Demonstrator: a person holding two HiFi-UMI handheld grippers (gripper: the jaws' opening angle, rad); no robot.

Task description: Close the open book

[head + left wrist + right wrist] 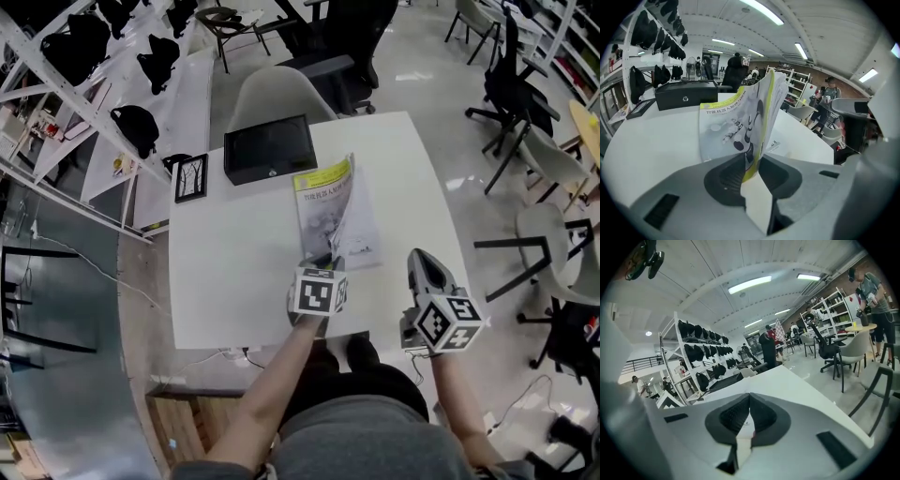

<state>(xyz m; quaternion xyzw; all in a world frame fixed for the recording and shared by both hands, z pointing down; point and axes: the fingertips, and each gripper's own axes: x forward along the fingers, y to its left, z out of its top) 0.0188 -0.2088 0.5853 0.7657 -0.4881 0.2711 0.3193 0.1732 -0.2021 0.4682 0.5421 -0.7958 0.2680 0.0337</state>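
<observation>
Near the table's near edge, right of centre, the book lies with its front cover and some pages stood up almost upright. The printed face is turned left and the flat pages lie to its right.

Left gripper: jaws narrow, straddling the cover's lower corner. The cover sits in the gap, but the pads look slack on it, so I read this as not clamped.

Right gripper: jaws together, nothing in them. It hangs off the near right corner, clear of the book.

My read is that the step in hand is tipping the raised leaf over to the right, onto the flat pages.

How to do it well:
- Don't drag it by the corner, because a thin cover will curl or slip out. Push with the left jaw's flank against the printed face, low and near the spine.
- Sweep right and down in an arc about the spine, so the book doesn't skate toward the right edge.
- The loose pages fan out at the top, so go slowly enough for them to fall with the cover and not fold under it.
- Bring the right gripper in to pin the flat half, or to press the cover down at the end.
- The box and frame at the far side are well apart, so there's no clash risk.
</observation>
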